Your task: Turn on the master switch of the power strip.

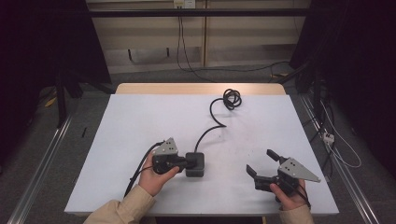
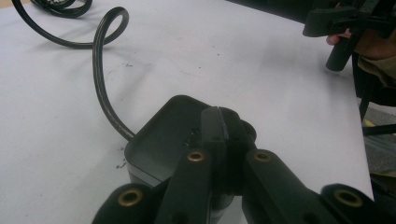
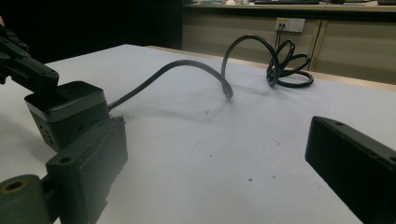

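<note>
Left gripper [image 1: 184, 163] touches the black box [image 1: 195, 164]; right gripper [image 1: 261, 164] gapes.

A white table [image 1: 140, 121] bears a black box [image 1: 195, 164] and its coiled cable [image 1: 231, 99].

Left gripper [image 1: 190, 162]: black body, grey three-cornered plate on top with small dark screw holes, black cable trailing off its back. Right gripper [image 1: 261, 162]: same build, black, grey plate with the same dotted holes. Up close, the left gripper's jaws are matte black bars on paired link arms, with brass-coloured bushings at the pivots. The right gripper's jaws end in blocky black pads, one brass bushing showing at the lower left. Sleeves [image 1: 123, 206]: beige, on both forearms.
</note>
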Demonstrator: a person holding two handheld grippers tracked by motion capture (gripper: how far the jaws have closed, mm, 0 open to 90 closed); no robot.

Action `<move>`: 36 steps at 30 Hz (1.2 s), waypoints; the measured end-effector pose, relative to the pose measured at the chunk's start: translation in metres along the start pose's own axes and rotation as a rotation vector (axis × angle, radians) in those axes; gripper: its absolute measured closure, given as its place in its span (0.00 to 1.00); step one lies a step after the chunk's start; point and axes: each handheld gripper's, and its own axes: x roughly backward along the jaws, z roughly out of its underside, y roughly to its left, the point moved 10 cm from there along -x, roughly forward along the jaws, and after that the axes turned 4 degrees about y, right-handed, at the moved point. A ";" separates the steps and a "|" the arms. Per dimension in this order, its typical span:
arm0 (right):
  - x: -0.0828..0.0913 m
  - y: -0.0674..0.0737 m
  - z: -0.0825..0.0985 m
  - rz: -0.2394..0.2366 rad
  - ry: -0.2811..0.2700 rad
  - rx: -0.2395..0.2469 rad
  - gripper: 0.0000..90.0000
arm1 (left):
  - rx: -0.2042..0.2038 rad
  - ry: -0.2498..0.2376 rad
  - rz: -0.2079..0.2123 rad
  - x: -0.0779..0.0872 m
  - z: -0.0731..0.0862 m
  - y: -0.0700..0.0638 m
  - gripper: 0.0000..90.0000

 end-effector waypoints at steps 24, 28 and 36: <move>0.001 0.000 0.000 0.001 -0.002 0.003 0.06 | 0.028 0.007 -0.003 -0.001 0.001 0.000 1.00; 0.000 0.000 0.000 0.001 -0.002 0.003 0.06 | 0.025 0.008 -0.006 -0.001 0.001 0.000 1.00; 0.000 0.000 0.000 0.001 -0.001 0.005 0.06 | 0.023 0.005 -0.010 -0.001 0.001 0.000 1.00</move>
